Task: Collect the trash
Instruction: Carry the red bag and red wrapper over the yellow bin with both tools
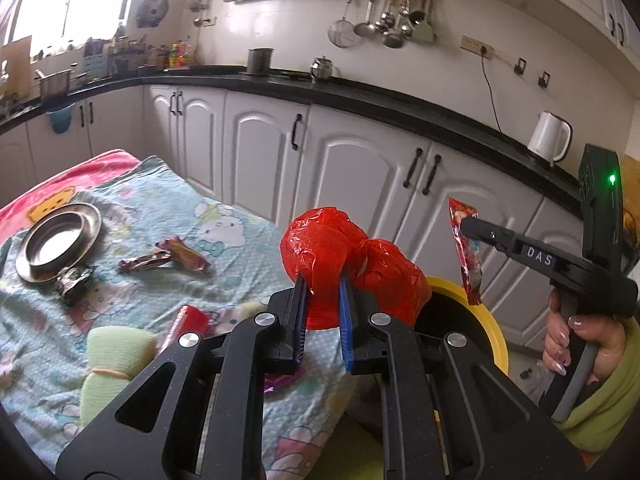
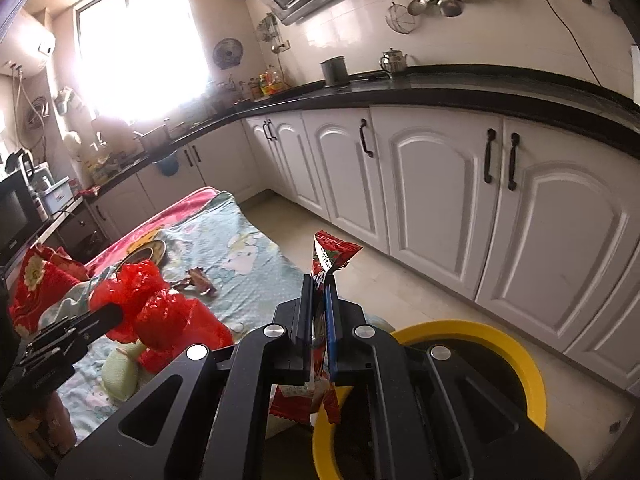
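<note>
Left wrist view shows the left tongs [image 1: 323, 280] pinching a crumpled red plastic bag [image 1: 352, 264] above the edge of the desk [image 1: 224, 216], beside the yellow-rimmed bin [image 1: 496, 332]; the right tongs [image 2: 319, 280] are pressed onto a red snack wrapper [image 2: 330, 254] hanging over that bin [image 2: 528, 364]. To drop cleanly, each load should probably sit squarely over the dark opening before the tongs spread, the bulky bag lowered close so it does not catch the rim. More wrappers [image 1: 168, 258] lie on the desk near a steel plate [image 1: 60, 240].
</note>
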A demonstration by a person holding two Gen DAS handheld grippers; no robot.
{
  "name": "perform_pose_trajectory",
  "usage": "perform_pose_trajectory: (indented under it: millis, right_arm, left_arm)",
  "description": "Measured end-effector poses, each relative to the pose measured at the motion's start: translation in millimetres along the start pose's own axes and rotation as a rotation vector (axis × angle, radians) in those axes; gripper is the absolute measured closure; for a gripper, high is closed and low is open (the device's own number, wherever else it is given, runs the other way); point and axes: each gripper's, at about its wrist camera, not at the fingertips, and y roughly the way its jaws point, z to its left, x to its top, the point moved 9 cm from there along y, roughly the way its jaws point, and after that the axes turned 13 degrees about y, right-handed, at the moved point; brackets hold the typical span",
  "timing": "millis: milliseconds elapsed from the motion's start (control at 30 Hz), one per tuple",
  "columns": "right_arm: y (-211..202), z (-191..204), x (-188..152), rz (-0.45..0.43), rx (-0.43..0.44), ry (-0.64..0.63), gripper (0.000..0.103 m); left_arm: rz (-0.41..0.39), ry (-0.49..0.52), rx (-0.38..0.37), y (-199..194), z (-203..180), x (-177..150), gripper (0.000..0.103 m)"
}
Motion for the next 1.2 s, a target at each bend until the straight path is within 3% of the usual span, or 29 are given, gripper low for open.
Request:
perform_pose_trajectory:
  millis: [867,1200]
  right_arm:
    - [-12.6,-71.5,-4.9,0.006,-0.082,0.053,0.097]
    - [-2.8,-103.6,-21.6,0.070,-0.120,0.060,0.097]
  left_arm:
    - [0.098,0.165,-0.108,46.6,-91.0,-21.1,0.094]
    - [0.149,0.207,-0.144,63.5,-119.4,-37.4,0.094]
